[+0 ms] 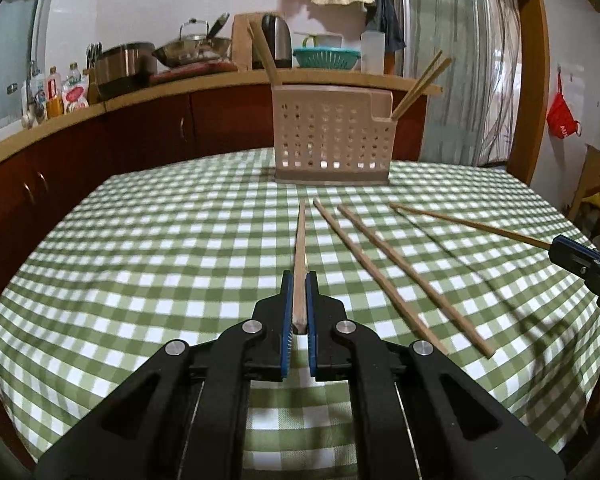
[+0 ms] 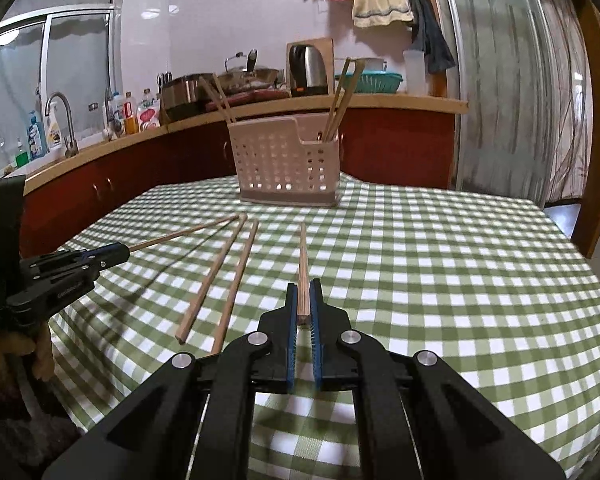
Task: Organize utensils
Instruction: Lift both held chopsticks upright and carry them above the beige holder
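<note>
Wooden chopsticks: two loose on the table, four in the basket. Left hand-held gripper and right hand-held gripper each clamp one chopstick.

No lettering can be read for certain: the white print on the left gripper and the bottle labels are too blurred.

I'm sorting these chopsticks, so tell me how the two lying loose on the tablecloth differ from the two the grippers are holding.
The loose chopsticks lie flat on the checked tablecloth, untouched; the held ones are each clamped at one end, one in the left gripper, one in the right gripper. The loose pair lies side by side; the held ones are apart. All look like plain wooden sticks.
</note>
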Motion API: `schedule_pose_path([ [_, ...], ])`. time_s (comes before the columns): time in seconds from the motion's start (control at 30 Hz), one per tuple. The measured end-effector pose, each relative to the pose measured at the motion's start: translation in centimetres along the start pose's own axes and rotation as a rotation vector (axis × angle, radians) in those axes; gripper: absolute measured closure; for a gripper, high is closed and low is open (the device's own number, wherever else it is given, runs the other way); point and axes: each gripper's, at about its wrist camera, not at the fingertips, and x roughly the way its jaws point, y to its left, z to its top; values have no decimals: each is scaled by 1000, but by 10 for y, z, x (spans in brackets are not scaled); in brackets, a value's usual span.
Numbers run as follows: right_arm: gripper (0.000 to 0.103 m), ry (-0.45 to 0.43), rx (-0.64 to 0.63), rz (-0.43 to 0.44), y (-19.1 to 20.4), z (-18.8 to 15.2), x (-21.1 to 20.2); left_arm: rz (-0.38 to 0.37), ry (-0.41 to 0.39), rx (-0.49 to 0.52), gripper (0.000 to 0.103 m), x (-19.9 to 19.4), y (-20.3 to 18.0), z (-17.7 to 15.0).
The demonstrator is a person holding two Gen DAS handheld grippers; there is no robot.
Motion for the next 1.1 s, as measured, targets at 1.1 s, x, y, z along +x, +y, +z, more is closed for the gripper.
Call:
schedule_pose_path([
  [1.1, 96, -183, -15, -14, -12, 97, -23, 8, -188, 13, 96, -53, 20, 90],
])
